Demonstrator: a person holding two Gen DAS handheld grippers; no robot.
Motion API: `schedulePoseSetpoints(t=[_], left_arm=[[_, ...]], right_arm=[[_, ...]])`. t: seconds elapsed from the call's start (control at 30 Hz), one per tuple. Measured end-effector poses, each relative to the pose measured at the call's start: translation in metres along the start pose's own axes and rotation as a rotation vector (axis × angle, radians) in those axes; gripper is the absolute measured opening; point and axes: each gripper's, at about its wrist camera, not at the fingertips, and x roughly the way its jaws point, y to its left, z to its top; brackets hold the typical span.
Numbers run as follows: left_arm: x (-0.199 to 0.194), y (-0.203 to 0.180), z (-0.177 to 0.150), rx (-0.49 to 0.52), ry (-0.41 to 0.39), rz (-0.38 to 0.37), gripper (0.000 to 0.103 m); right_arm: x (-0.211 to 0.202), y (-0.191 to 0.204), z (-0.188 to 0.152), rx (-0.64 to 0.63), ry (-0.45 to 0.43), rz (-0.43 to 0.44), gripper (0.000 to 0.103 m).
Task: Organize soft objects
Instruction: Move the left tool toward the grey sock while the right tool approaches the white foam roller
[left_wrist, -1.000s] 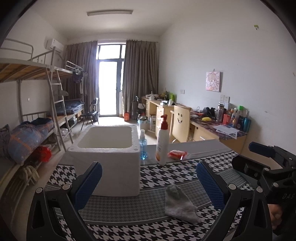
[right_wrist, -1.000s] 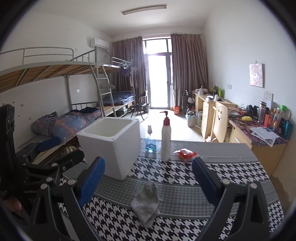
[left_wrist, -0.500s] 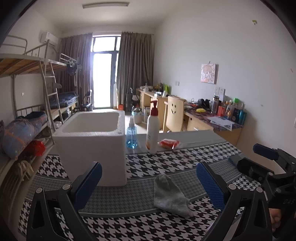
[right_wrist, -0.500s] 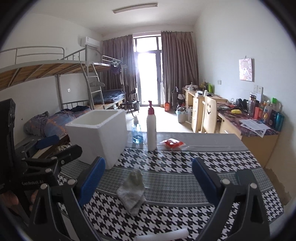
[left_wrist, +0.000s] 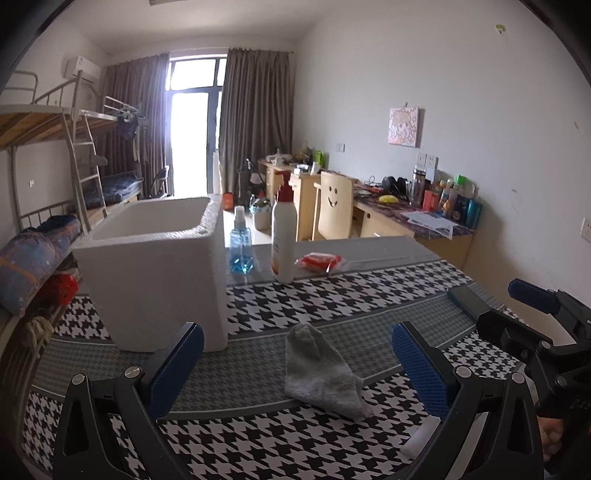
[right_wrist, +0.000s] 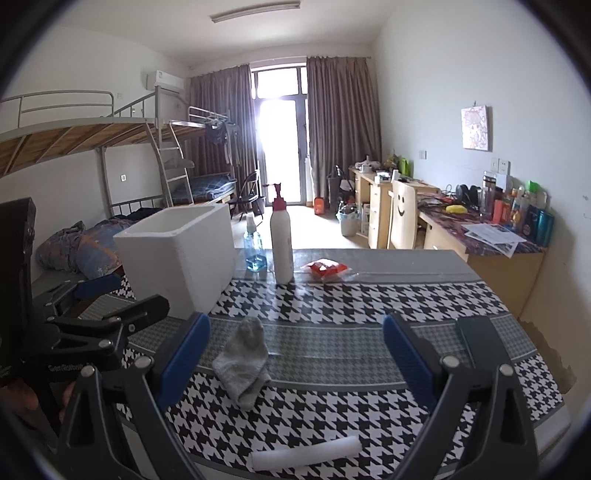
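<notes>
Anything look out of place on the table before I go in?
Only the gray sock, lying crumpled and loose on the houndstooth tablecloth instead of inside the white foam box. Bottles stand upright; nothing appears spilled.

We see a grey sock (left_wrist: 322, 373) of soft knitted cloth, matt and slightly fuzzy, lying on a tablecloth (left_wrist: 332, 299) of woven houndstooth fabric under a glossy clear sheet that catches the light; the white box (left_wrist: 155, 269) looks like foam, its rim grainy and pitted. The pump bottle (left_wrist: 283, 236) is smooth plastic with a faint sheen; the spray bottle (left_wrist: 241, 247) is clear and glossy; the fingers (right_wrist: 186, 354) carry ribbed blue pads on matt black frames.
</notes>
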Motion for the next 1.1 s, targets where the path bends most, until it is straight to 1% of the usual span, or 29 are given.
schedulePoseSetpoints(t=[0.27,0.5,0.8,0.97,1.1], left_arm=[[0.018,-0.007,-0.01,0.004,0.059,-0.015,0.102],[0.027,-0.015,-0.015,0.023,0.086,-0.033,0.102],[0.044,-0.021,-0.023,0.016,0.158,-0.048,0.102],[0.055,-0.023,-0.028,0.019,0.19,-0.029,0.102],[0.065,-0.025,-0.033,0.022,0.228,-0.022,0.102]], right_arm=[[0.002,-0.007,-0.016,0.013,0.028,-0.017,0.097],[0.005,-0.019,-0.027,0.036,0.062,-0.03,0.097],[0.008,-0.021,-0.042,0.04,0.101,-0.043,0.097],[0.013,-0.025,-0.054,0.051,0.144,-0.054,0.097],[0.016,-0.025,-0.061,0.055,0.164,-0.045,0.097]])
